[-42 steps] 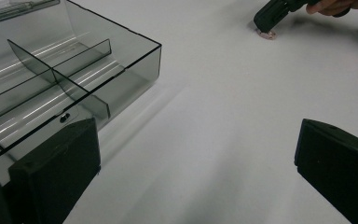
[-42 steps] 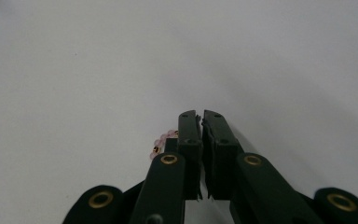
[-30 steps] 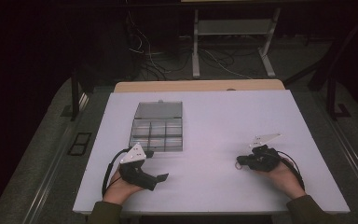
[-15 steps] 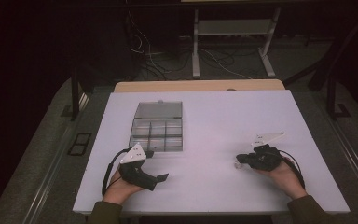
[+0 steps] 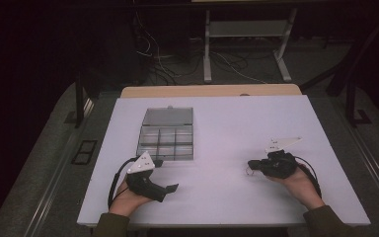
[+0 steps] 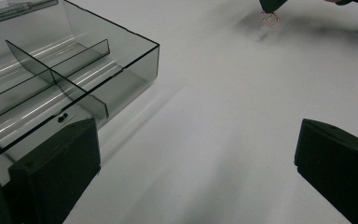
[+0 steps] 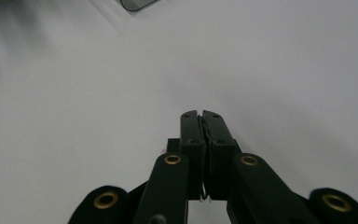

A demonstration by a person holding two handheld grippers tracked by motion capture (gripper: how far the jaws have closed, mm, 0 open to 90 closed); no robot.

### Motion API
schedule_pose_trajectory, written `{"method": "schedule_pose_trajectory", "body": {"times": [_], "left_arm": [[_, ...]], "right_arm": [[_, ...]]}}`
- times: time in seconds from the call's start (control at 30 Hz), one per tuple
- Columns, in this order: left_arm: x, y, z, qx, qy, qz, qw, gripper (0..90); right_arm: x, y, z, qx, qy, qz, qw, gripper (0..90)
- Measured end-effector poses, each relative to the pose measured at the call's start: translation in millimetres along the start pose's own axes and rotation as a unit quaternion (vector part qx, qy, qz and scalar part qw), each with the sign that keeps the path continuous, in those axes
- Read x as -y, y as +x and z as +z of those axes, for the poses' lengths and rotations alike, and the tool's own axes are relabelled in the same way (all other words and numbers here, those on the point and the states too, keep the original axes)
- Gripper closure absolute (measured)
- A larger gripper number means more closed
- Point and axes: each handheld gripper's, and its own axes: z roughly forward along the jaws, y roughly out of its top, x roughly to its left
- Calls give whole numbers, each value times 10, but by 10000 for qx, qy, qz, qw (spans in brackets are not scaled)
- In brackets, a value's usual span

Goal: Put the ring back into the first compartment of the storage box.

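Left gripper (image 5: 170,187), low in the left half of the high view: jaws stand wide apart and hold nothing. In the left gripper view (image 6: 196,154) they straddle bare table (image 5: 227,128).

Compartment box (image 5: 168,136), just above that gripper in the high view: clear, divided, lid (image 5: 168,116) folded back flat at the upper end. Its long axis runs up and down the frame. In the left gripper view its near corner (image 6: 121,60) sits in the upper left, just beside the left-hand jaw. The nearest cells look empty (the far ones cannot be judged).

Small gold wire piece (image 5: 247,172), right of centre in the high view: it hangs from the tip of the right gripper (image 5: 250,165), and the same glint shows at the top of the left gripper view (image 6: 270,18).

Right gripper, right half of the high view: jaws pressed together on that piece, closed flat in the right gripper view (image 7: 200,114).

Governing relation: the box lies to the left and somewhat up-frame of the loaded tip, well apart, with open table between. Your left gripper is much the nearer to the box, but your right one carries the load. Judged, you must travel leftward across the frame.

Compared with the earlier frames: box unmoved, left gripper unmoved, right gripper much where it was with the same grip.
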Motion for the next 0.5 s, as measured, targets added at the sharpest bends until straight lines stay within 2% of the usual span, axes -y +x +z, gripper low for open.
{"method": "schedule_pose_trajectory", "body": {"times": [0.5], "left_arm": [[1, 3, -1, 6, -21, -8, 10000, 0]], "right_arm": [[-129, 0, 27, -149, -194, 29, 9997, 871]]}}
